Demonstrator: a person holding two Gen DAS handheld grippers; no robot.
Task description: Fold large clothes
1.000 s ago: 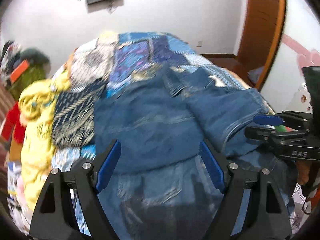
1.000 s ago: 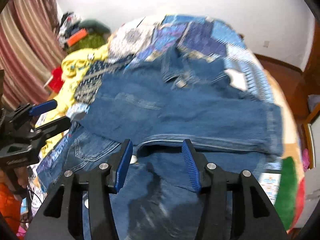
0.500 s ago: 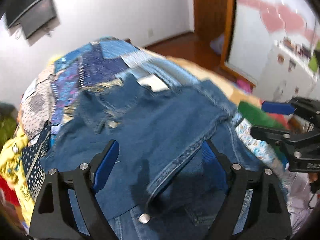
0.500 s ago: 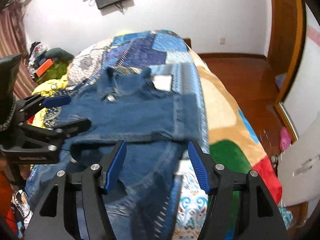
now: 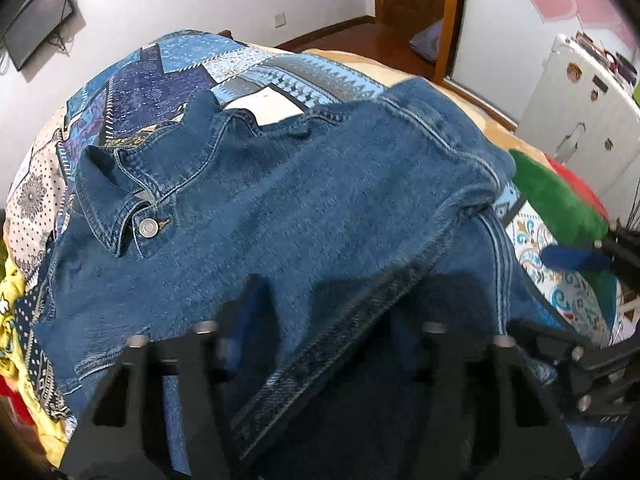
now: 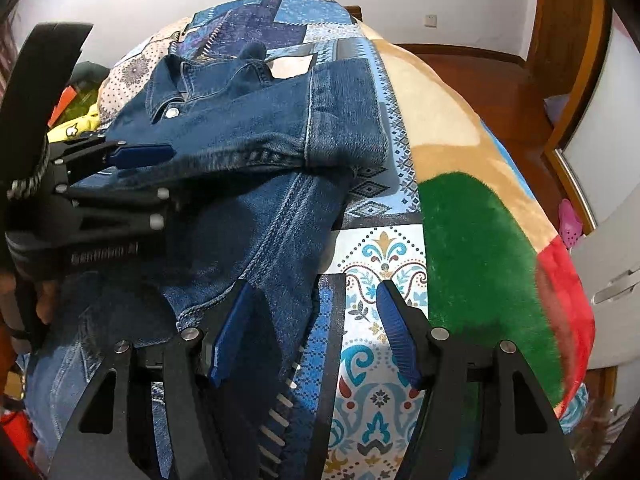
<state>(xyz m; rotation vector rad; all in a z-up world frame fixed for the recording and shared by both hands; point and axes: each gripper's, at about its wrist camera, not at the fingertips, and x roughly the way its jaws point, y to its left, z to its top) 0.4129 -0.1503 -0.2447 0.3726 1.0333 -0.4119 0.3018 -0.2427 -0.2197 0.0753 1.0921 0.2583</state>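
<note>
I see the denim jacket (image 5: 304, 216) spread on the patchwork bedspread (image 6: 380, 280), sleeve folded across its front. Left gripper (image 5: 328, 312) low over the sleeve hem, fingers spread wide. Right gripper (image 6: 316, 332) wide too, holding nothing, angled down at the jacket's right edge.

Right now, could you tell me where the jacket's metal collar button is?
In the left wrist view the metal button sits upper left on the denim jacket, just under the collar, beside the patchwork bedspread.
</note>
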